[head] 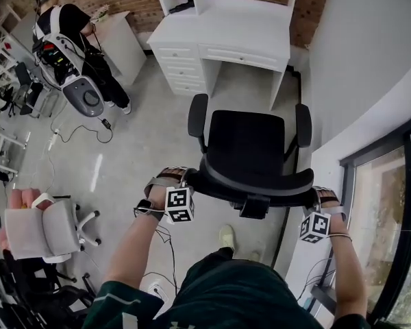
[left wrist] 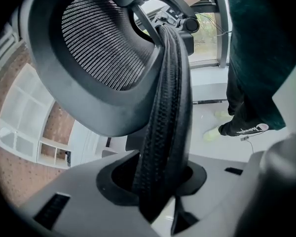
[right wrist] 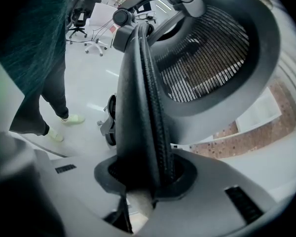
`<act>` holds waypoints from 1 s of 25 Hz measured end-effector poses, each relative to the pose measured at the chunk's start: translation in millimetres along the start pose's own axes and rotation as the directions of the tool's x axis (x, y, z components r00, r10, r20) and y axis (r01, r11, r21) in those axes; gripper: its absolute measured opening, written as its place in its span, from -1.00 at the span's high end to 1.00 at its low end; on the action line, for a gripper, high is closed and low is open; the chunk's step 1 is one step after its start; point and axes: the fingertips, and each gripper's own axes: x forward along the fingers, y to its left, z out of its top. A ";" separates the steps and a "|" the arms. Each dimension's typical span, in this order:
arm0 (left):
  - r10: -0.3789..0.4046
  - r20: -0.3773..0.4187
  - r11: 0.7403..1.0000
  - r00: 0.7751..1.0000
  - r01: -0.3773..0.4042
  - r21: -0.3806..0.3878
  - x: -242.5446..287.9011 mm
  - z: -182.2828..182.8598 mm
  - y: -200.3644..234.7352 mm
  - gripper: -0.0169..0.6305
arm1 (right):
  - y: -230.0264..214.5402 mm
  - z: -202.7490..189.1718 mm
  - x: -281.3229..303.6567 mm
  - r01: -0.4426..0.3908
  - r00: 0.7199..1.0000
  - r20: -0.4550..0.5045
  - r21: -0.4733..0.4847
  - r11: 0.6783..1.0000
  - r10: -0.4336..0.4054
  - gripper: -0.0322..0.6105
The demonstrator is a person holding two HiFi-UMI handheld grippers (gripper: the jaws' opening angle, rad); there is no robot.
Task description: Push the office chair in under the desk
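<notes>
Left tongs (left wrist: 160, 194) and right tongs (right wrist: 140, 184) clamp the office chair (head: 250, 149), tips hidden.

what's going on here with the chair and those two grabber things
A person stands behind a black office chair with a gripper in each hand. The left gripper and the right gripper each have their jaws clamped on a side edge of the backrest. The chair faces the white desk but sits out on the floor, not yet under it. A second person stands off in the far left corner.
</notes>
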 end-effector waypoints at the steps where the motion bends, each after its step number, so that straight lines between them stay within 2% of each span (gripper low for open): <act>1: 0.000 0.000 1.000 1.000 0.000 0.000 1.4 0.2 3.3 0.52 | -2.9 -0.6 1.9 0.000 1.000 0.000 0.001 1.000 0.000 0.64; 11: 0.005 0.003 1.000 1.000 -0.005 0.007 15.1 -6.3 37.6 0.52 | -32.3 2.7 22.3 0.011 1.000 -0.002 0.014 1.000 -0.011 0.64; 25: 0.011 0.004 1.000 1.000 -0.011 -0.022 39.4 -8.3 82.2 0.52 | -79.4 -1.7 62.9 0.014 1.000 0.010 0.002 1.000 -0.014 0.63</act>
